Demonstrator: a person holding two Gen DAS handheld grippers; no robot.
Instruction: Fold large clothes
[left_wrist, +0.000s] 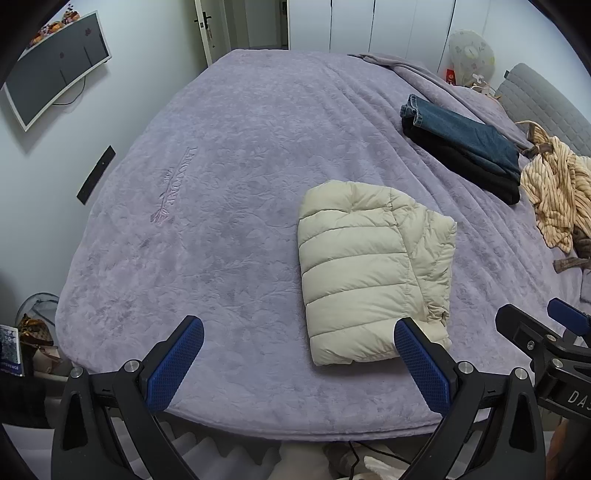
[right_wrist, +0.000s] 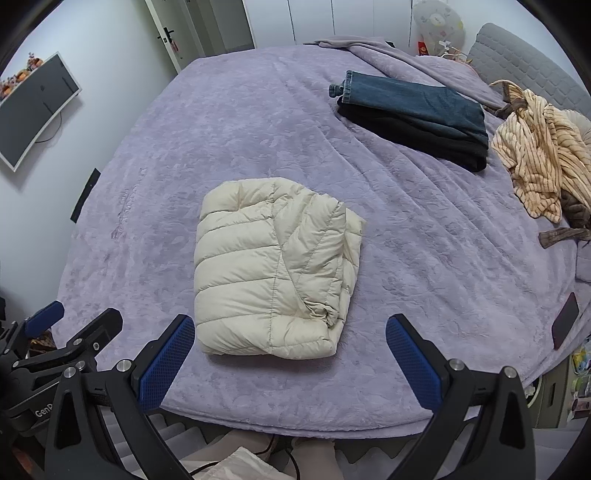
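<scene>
While both claws hang apart and empty over the near edge of the bed (right_wrist: 110, 155), left claw (left_wrist: 299, 363) and right claw (right_wrist: 290, 363), the jacket (right_wrist: 273, 266) lies folded just beyond them. Farther off, toward the far right corner, rest jeans (right_wrist: 413, 107) and a crumpled robe (right_wrist: 535, 155). Puffy layers may spring open if grabbed unevenly.

The jacket (right_wrist: 273, 269) is quilted, faintly shiny cream fabric at frame centre. The bedspread (right_wrist: 221, 122) is matt, embossed plush. Upper right, the jeans (right_wrist: 417, 101) are coarse denim. The pads (right_wrist: 166, 362) are textured blue rubber.
</scene>
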